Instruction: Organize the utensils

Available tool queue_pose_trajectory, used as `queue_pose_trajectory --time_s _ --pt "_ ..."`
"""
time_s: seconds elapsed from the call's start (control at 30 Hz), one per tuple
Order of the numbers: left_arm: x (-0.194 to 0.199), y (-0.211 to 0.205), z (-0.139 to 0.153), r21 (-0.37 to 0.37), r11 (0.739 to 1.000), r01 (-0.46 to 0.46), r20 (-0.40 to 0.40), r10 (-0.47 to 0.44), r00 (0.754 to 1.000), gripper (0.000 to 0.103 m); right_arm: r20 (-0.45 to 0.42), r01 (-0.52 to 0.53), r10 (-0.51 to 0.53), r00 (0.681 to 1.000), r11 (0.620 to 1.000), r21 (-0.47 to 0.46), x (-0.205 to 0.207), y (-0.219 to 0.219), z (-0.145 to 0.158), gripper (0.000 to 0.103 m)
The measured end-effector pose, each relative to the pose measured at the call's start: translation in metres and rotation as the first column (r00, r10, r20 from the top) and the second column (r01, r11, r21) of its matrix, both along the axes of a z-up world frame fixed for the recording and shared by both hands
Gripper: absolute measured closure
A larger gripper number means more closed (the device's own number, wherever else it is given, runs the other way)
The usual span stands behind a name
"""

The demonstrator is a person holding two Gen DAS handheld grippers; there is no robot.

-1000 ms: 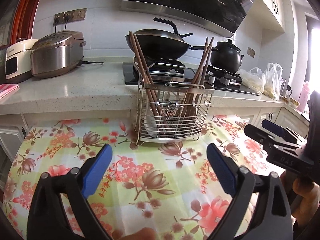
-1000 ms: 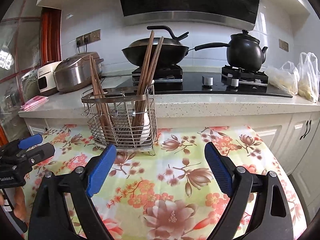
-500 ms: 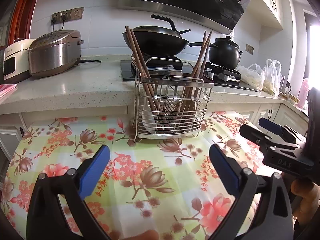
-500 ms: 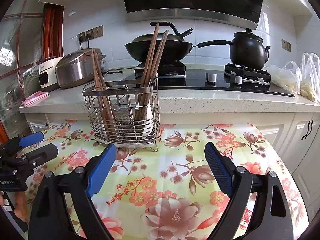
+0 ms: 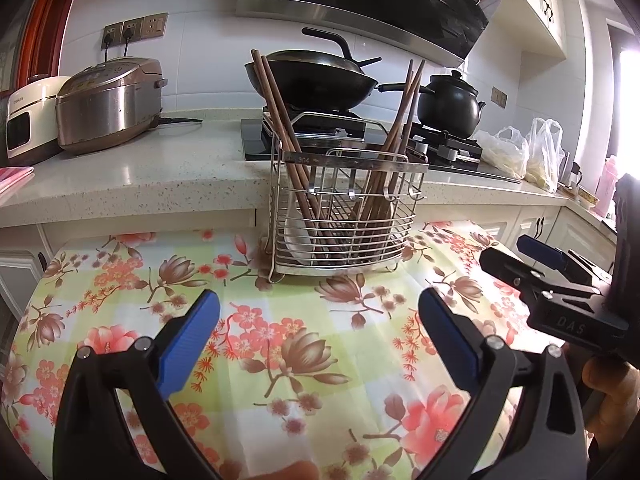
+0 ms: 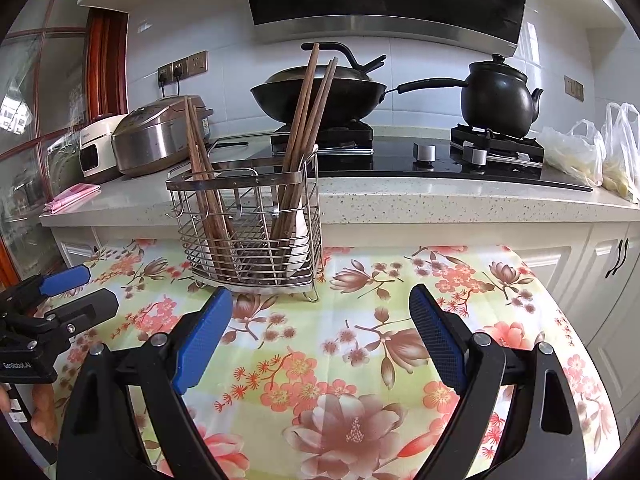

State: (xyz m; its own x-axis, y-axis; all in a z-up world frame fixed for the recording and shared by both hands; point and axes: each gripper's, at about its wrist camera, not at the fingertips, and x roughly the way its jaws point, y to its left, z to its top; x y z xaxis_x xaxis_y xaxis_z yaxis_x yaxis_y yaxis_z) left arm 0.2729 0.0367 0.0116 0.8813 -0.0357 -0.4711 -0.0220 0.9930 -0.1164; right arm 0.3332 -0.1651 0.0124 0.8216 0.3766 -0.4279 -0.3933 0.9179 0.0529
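The left gripper [image 5: 320, 316] hovers over the flowered desk [image 5: 280, 344] with its fingers [image 5: 188, 344] spread, grasping nothing. At the desk's far edge stands the wire caddy [image 5: 344, 216], chopsticks [image 5: 280, 120] leaning in both ends. The right gripper [image 6: 320, 316] is likewise spread and empty. Only the right wrist view shows the desk's right edge; only the left wrist view shows the pink bottle [image 5: 606, 184].

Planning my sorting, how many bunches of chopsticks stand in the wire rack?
2: left bunch at one end of the wire rack, right bunch at the other; loose sticks inside may be hidden.
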Motion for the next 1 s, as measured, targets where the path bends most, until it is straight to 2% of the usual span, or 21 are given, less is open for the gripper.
queue_pose_trajectory --time_s 1.0 --pt "-0.0004 0.0003 -0.0002 -0.004 1.0 0.001 0.0 -0.001 1.0 0.006 0.002 -0.04 0.04 0.999 0.999 -0.007 -0.0039 0.0025 -0.0001 0.019"
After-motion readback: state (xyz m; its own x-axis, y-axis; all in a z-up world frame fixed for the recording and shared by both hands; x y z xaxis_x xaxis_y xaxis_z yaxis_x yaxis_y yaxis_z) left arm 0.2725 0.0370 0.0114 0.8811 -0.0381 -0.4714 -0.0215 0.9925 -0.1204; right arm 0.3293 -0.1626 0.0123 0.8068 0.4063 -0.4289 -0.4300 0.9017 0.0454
